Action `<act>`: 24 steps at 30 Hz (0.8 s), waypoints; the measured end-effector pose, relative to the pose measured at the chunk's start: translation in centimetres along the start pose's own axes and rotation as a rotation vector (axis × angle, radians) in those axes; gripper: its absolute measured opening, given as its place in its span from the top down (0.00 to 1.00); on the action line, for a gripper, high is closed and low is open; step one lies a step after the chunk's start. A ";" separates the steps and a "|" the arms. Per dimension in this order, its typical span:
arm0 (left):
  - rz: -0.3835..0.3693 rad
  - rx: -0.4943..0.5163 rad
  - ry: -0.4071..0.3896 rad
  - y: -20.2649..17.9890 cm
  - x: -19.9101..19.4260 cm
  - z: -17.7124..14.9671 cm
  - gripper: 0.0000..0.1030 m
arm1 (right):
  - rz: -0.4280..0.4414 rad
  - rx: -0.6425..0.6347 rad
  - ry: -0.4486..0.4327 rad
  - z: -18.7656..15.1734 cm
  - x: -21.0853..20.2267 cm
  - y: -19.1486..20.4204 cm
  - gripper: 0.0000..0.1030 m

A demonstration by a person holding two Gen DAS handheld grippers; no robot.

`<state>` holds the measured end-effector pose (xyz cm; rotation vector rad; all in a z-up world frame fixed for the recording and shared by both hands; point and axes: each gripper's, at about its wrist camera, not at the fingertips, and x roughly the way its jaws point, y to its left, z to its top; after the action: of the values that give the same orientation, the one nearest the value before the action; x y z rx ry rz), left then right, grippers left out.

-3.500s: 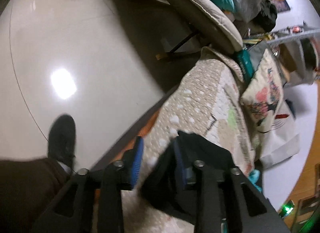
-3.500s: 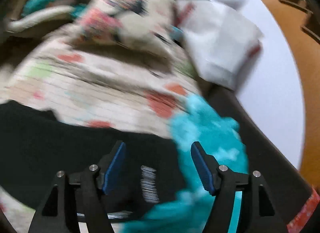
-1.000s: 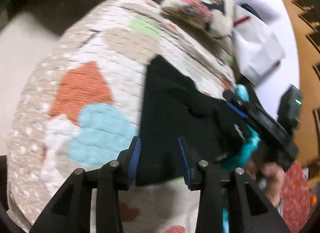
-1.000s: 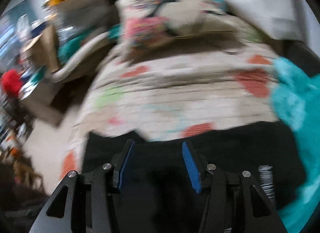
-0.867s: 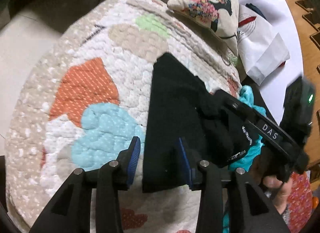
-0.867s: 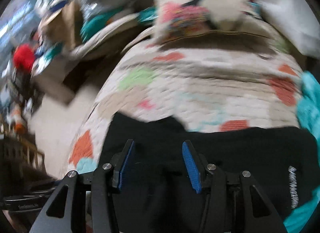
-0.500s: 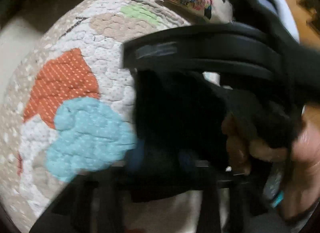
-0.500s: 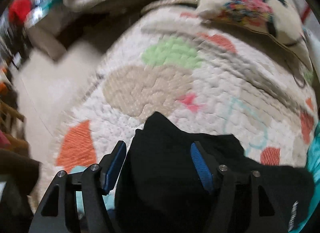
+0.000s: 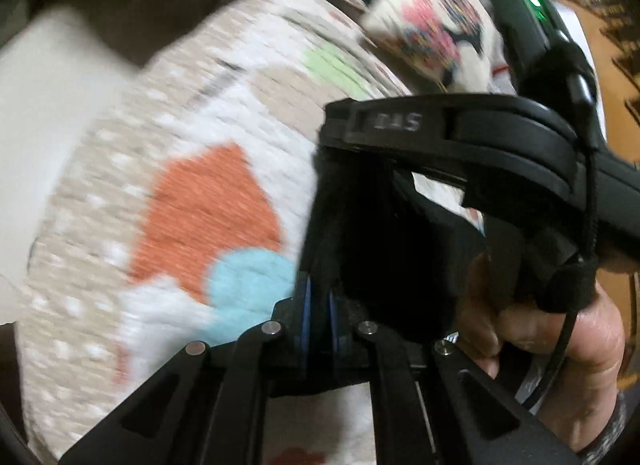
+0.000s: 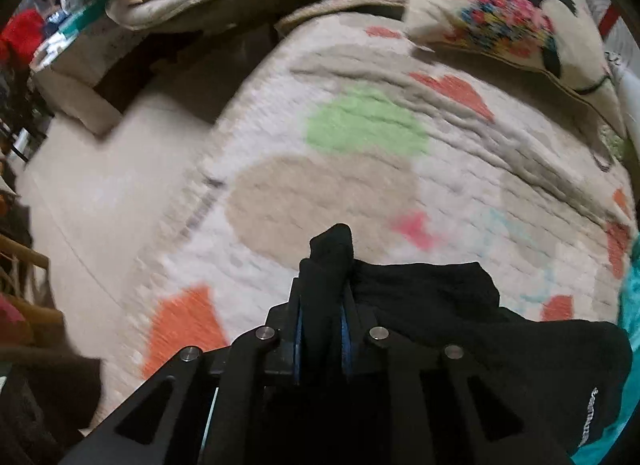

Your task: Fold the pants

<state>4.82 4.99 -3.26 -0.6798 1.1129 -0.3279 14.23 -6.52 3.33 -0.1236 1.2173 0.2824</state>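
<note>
Nearest, the left claw (image 9: 318, 319) and right claw (image 10: 322, 331) have each just closed on an edge of the black pants (image 10: 440, 317), which lie on the patterned quilt (image 10: 360, 169). Judged: folding is underway; next, carry both pinched edges over together. Only the left view shows the person's hand (image 9: 560, 353); only the right, the far pillow (image 10: 508, 5) clearly.

Beyond the bunched black fabric pants (image 10: 460, 329) the patchwork quilted bedspread (image 10: 360, 185) lies bare and passable. A flower-printed cream cushion (image 10: 516, 5) blocks its far end. In the left view, the black right-hand gripper (image 9: 332, 133) and the hand (image 9: 560, 353) crowd the near right side.
</note>
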 end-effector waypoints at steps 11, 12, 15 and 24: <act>0.086 -0.255 -0.064 5.8 -2.4 1.3 0.83 | 0.176 0.041 -0.022 3.1 1.7 5.6 0.52; 0.088 -0.257 -0.080 5.8 -2.7 1.5 0.83 | 0.183 0.049 -0.041 3.2 1.1 4.9 0.50; 0.121 -0.260 -0.152 5.7 -4.2 1.5 0.79 | 0.128 0.096 -0.130 2.5 -2.3 0.6 0.46; 0.186 -0.107 -0.198 2.9 -4.2 0.9 0.75 | 0.046 0.127 -0.177 -5.0 -5.4 -6.3 0.46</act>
<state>3.66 9.84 -1.93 -0.6821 0.9997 -0.0408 9.81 -14.61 6.28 0.0388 1.0597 0.2505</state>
